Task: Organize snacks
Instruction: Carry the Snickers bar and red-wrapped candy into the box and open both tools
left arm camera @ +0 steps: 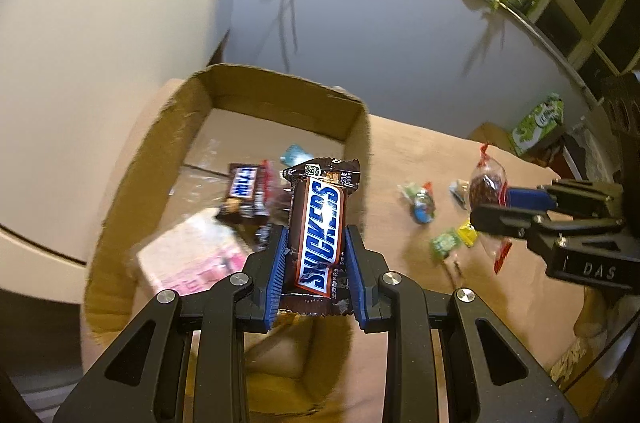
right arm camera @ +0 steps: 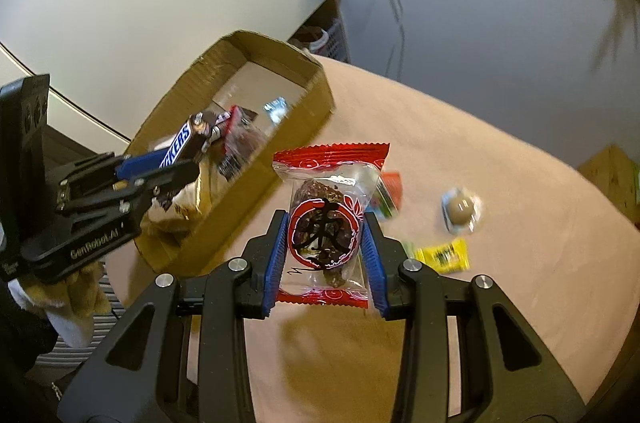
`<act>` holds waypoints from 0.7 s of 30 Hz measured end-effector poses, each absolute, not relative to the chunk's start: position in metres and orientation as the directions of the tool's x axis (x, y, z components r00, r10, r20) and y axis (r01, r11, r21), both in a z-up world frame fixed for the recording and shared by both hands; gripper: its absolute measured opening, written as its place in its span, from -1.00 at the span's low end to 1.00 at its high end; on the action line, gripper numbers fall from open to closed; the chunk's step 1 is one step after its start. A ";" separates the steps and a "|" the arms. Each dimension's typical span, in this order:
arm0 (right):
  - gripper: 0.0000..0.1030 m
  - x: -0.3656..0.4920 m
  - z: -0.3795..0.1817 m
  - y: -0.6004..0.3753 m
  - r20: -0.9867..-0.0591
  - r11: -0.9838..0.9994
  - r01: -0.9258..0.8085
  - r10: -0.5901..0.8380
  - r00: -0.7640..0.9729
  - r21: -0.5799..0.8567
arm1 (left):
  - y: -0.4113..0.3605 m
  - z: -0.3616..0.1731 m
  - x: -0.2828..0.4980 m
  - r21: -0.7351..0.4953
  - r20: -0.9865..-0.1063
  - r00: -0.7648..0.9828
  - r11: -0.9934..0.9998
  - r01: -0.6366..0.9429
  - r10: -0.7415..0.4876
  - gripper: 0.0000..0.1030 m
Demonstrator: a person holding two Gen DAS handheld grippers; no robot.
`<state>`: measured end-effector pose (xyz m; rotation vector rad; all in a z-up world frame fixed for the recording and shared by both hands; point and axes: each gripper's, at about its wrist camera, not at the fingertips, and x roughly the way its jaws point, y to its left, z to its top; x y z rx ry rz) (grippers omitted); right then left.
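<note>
Left gripper (left arm camera: 316, 255) clamps the Snickers bar (left arm camera: 320, 231), right gripper (right arm camera: 326, 251) the date packet (right arm camera: 328, 223); release both well inside the cardboard box (left arm camera: 120, 191) at centre-left

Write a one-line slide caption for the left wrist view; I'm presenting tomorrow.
Left gripper holds a Snickers bar above the cardboard box; right gripper carries a red-edged packet.

SNICKERS: held bar (left arm camera: 318, 235) | MILKY, likely: boxed bar (left arm camera: 243, 188) | GenRobot.AI: left tool (right arm camera: 188, 159)
</note>
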<state>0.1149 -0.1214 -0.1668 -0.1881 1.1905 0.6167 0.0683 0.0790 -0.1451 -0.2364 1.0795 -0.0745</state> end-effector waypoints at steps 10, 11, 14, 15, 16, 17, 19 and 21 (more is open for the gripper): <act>-0.27 0.134 -0.168 -0.069 -0.912 0.774 -0.615 0.350 0.213 0.153 | 0.108 -0.145 0.062 -0.214 -0.866 0.481 0.970 -0.113 -0.135 -0.48; -0.27 0.136 -0.169 -0.064 -0.913 0.770 -0.620 0.349 0.211 0.151 | 0.110 -0.145 0.061 -0.214 -0.867 0.481 0.970 -0.119 -0.132 -0.48; -0.26 0.140 -0.171 -0.049 -0.915 0.755 -0.640 0.347 0.205 0.142 | 0.117 -0.146 0.060 -0.213 -0.868 0.481 0.967 -0.136 -0.124 -0.48; -0.26 0.141 -0.171 -0.046 -0.916 0.752 -0.644 0.346 0.203 0.141 | 0.119 -0.146 0.060 -0.213 -0.868 0.482 0.967 -0.141 -0.121 -0.48; -0.26 0.142 -0.172 -0.041 -0.917 0.748 -0.650 0.344 0.201 0.138 | 0.121 -0.146 0.060 -0.211 -0.868 0.483 0.967 -0.145 -0.117 -0.48; -0.27 0.144 -0.174 -0.036 -0.918 0.743 -0.655 0.343 0.199 0.136 | 0.123 -0.146 0.060 -0.209 -0.868 0.484 0.967 -0.149 -0.113 -0.48; -0.26 0.147 -0.176 -0.028 -0.920 0.737 -0.663 0.341 0.195 0.133 | 0.126 -0.146 0.060 -0.205 -0.868 0.485 0.966 -0.156 -0.106 -0.48; -0.26 0.150 -0.179 -0.022 -0.921 0.732 -0.668 0.340 0.191 0.132 | 0.128 -0.146 0.059 -0.206 -0.868 0.485 0.965 -0.162 -0.104 -0.48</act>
